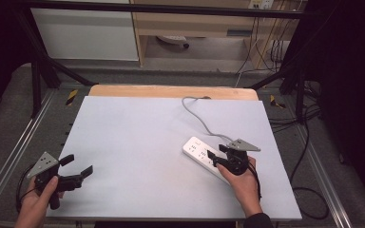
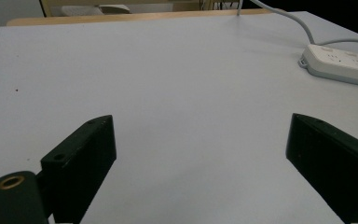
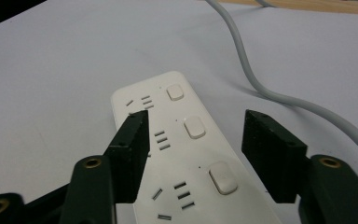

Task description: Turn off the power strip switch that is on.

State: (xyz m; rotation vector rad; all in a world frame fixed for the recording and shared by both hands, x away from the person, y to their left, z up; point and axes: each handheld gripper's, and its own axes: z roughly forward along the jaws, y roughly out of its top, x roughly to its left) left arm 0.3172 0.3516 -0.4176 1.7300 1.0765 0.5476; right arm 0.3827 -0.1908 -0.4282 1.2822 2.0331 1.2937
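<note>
A white power strip (image 1: 199, 150) lies at the right of the white tabletop (image 1: 138, 128), and its grey cable (image 1: 196, 113) curls away to the far edge. My right gripper (image 1: 217, 152) hovers just over the strip's near end. In the right gripper view the right gripper (image 3: 193, 135) stands open above the power strip (image 3: 191, 154), its jaws either side of a row of switches and sockets, pressing on nothing. At the near left my left gripper (image 1: 79, 165) is open and empty over bare table. The left gripper view has the power strip (image 2: 340, 63) far off to the right.
A wooden strip (image 1: 171, 91) runs along the table's far edge. Black frame bars and metal rails flank the table. Loose black cables (image 1: 309, 190) lie on the floor at the right. Between the two grippers stretches bare tabletop.
</note>
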